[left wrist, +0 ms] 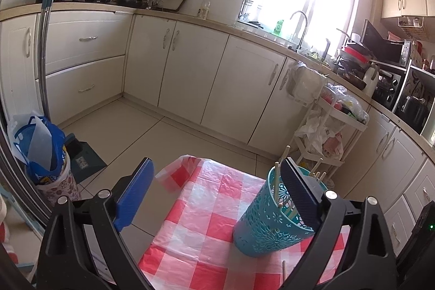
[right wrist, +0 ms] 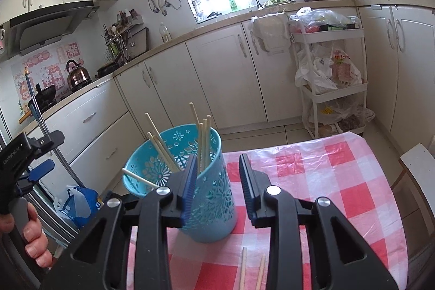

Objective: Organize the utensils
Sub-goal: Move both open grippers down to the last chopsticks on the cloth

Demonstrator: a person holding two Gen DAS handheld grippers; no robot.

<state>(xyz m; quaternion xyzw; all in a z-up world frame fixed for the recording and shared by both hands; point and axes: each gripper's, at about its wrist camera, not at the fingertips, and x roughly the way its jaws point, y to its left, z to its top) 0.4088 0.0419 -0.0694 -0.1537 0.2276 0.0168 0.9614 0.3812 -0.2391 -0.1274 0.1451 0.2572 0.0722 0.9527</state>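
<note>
Right gripper (right wrist: 218, 185): your jaws stand partly apart with nothing between them; the pads press on nothing.
Left gripper (left wrist: 217, 195): your jaws are spread wide and empty, though in the left wrist view the right-hand pad overlaps the holder's rim; whether it touches there, you cannot tell.
Holder (right wrist: 190, 181): the turquoise cut-out utensil holder stands upright on the checked tablecloth (right wrist: 339, 181), just ahead and to the left of your right gripper's left finger.
Chopsticks in holder (right wrist: 204, 140): several pale sticks lean inside it, tips above the rim, one poking out low to the left.
Loose chopsticks (right wrist: 251, 272): two lie on the cloth below your right gripper, close to you, nearly parallel.
Handling: judge them light, stiff, thin and smooth, so likely to roll or slip on the plastic cloth.
Where to hold: take one near mid-length, pads across the shaft, closing almost fully.
Caution: the holder looks light and tall; a nudge could tip it.
</note>
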